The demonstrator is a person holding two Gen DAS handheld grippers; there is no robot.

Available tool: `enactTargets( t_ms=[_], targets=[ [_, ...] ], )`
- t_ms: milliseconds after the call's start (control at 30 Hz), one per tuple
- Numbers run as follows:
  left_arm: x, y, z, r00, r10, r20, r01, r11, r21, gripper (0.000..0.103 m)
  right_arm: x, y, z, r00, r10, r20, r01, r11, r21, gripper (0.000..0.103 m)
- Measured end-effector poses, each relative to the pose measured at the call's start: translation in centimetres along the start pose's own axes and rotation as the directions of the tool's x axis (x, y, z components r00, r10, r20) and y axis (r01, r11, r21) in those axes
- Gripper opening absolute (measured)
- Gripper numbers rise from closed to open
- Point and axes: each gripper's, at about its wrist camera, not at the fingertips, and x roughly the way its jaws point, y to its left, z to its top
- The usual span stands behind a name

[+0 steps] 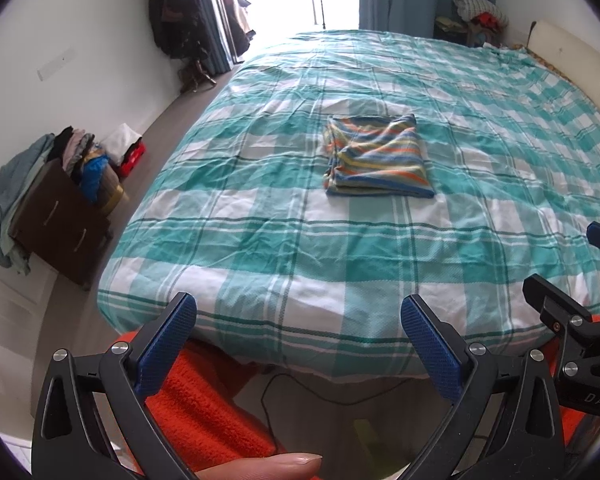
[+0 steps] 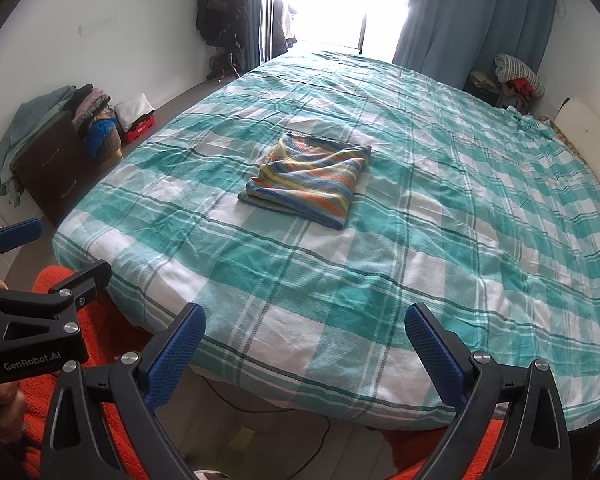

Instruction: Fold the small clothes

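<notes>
A brown drawer chest (image 1: 60,232) piled with clothes stands by the left wall; the left gripper (image 1: 298,316) hovers off the bed's near edge, jaws wide and empty; the striped garment (image 1: 376,158) lies folded mid-bed on the checked bedspread (image 1: 260,240); the right gripper (image 2: 305,326) hovers alongside, jaws likewise wide, holding nothing.

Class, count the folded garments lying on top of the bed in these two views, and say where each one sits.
1. A single striped garment lies folded near the middle of the checked bed cover, apart from both open grippers. Other clothes are piled off the bed, by the walls.
</notes>
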Motion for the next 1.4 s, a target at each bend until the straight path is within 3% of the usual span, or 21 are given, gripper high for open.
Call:
enactTargets(
  t_ms=[1400],
  targets=[
    [-1.4,-0.2,-0.5,1.0,0.014,-0.004,-0.013,0.999,0.034,0.103,-2.1,0.0,0.1,1.0,-0.024,0.009,0.024,0.999,-0.022,0.099]
  ],
)
